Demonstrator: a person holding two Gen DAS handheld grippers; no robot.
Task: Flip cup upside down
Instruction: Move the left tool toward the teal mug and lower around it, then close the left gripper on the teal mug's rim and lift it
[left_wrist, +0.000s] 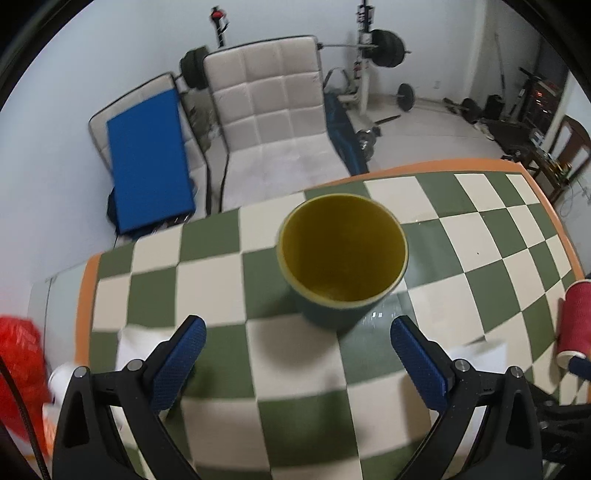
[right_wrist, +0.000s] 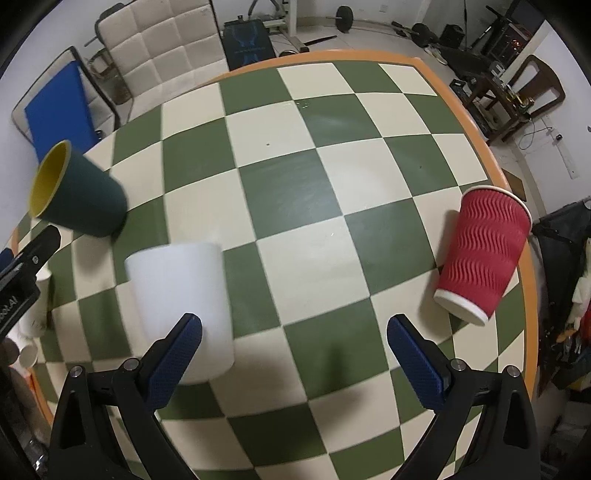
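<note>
A dark green cup (left_wrist: 334, 306) with a yellow inside stands upright, mouth up, on the checkered table (left_wrist: 221, 280). My left gripper (left_wrist: 298, 334) is open and empty just short of it, fingers spread wider than the cup. The right wrist view shows the same green cup (right_wrist: 83, 199) at the far left. My right gripper (right_wrist: 294, 332) is open and empty above the table. A white cup (right_wrist: 183, 291) stands upside down by its left finger (right_wrist: 177, 354). A red ribbed paper cup (right_wrist: 485, 251) stands mouth up at the right edge.
The table has an orange rim (right_wrist: 472, 122). Small paper cups (right_wrist: 35, 314) sit at the table's left edge. The red cup shows in the left wrist view (left_wrist: 574, 325). A red bag (left_wrist: 18, 354) lies at left. Padded chairs (left_wrist: 266, 96) and gym weights (left_wrist: 386, 48) stand beyond the table.
</note>
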